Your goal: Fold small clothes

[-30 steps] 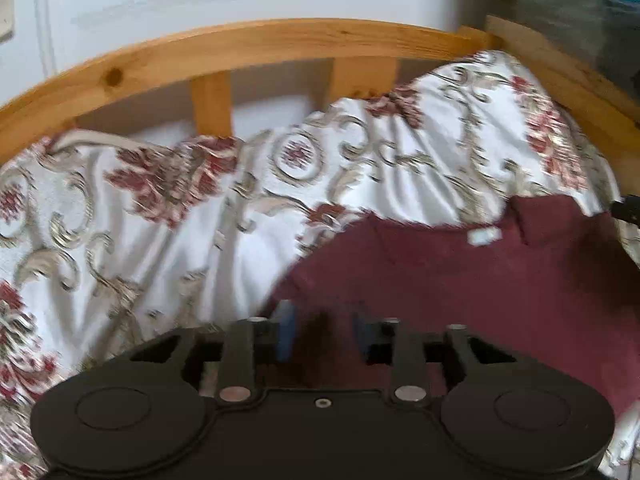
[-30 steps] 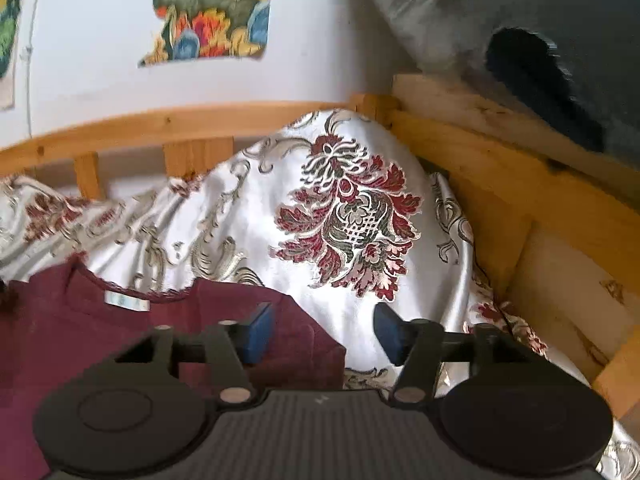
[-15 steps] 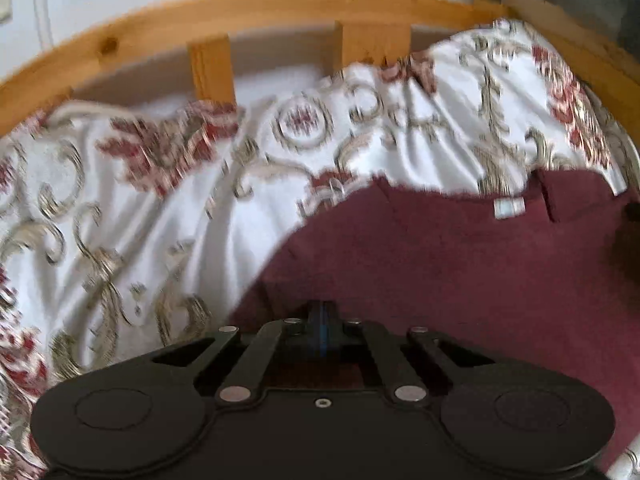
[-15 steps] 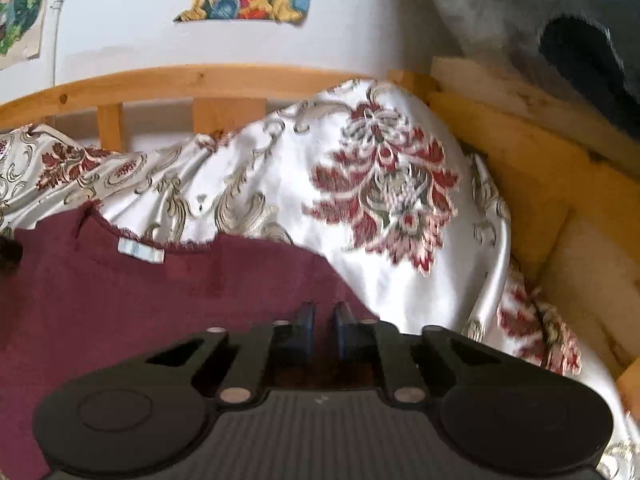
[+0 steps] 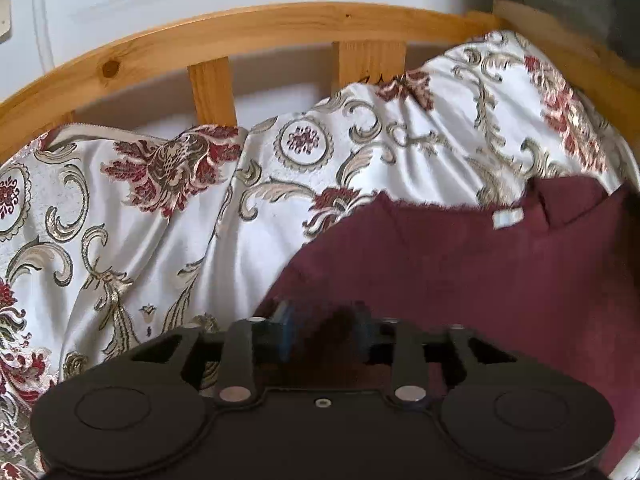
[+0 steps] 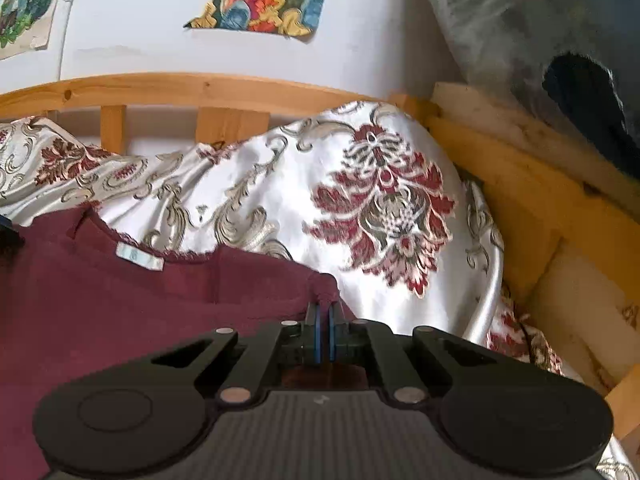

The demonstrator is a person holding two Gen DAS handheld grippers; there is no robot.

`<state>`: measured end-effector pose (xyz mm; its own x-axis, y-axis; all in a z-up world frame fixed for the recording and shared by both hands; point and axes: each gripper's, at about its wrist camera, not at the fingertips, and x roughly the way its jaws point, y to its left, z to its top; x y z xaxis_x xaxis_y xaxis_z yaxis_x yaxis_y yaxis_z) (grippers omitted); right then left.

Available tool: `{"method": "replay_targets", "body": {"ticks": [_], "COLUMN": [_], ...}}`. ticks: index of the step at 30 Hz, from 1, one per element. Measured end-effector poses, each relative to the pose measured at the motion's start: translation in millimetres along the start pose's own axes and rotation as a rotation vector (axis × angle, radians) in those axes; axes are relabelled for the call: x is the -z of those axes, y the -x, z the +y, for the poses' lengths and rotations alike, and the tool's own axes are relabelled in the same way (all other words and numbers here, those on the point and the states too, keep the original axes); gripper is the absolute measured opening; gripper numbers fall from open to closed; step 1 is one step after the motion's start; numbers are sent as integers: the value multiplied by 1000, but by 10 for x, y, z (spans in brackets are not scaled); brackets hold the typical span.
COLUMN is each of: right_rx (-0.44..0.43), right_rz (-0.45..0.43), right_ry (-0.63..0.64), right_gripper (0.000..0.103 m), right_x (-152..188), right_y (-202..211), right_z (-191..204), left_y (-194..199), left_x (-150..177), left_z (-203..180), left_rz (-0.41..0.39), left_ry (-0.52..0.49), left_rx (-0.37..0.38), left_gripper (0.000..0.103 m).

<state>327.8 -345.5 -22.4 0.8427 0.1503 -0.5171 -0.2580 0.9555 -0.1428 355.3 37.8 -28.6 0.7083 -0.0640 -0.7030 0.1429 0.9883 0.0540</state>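
- The right claw (image 6: 323,326) is clenched on the near right corner of the maroon top (image 6: 120,300); its blue pads (image 6: 317,330) pinch a small tuft of the cloth.
- The left claw (image 5: 324,336) is opening, jaws apart, with dark maroon cloth lying between them at the top's left edge; the pads do not appear to press on it.
- The maroon top lies flat on the patterned bedspread (image 5: 160,216), neckline and white label (image 5: 507,218) toward the far side, near the wooden bed rail (image 5: 280,26).
- To do the fold well, the left claw probably needs a firm bite on its edge again before any lift, level with the right one.
- Both corners should then rise together, so that the cloth stays taut and the edges meet squarely.
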Motion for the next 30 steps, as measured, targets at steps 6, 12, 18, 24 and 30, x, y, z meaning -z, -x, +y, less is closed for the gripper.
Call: {"method": "replay_targets", "body": {"ticks": [6, 12, 18, 24, 30], "right_rx": [14, 28, 86, 91, 78], "right_rz": [19, -43, -64, 14, -3], "right_ry": [5, 27, 21, -18, -19], "right_gripper": [6, 6, 6, 6, 38], "right_x": [57, 1, -97, -3, 10], "right_y": [-24, 83, -19, -290, -167], "right_z": [-15, 14, 30, 41, 26], "left_y": [-154, 62, 53, -272, -182], "left_x": [28, -24, -150, -90, -110], "left_z": [36, 58, 139, 98, 168], "left_rz": [40, -84, -150, -89, -60], "left_ry": [16, 46, 116, 83, 142], "left_rx": [11, -12, -68, -99, -80], "left_gripper": [27, 6, 5, 6, 35]}}
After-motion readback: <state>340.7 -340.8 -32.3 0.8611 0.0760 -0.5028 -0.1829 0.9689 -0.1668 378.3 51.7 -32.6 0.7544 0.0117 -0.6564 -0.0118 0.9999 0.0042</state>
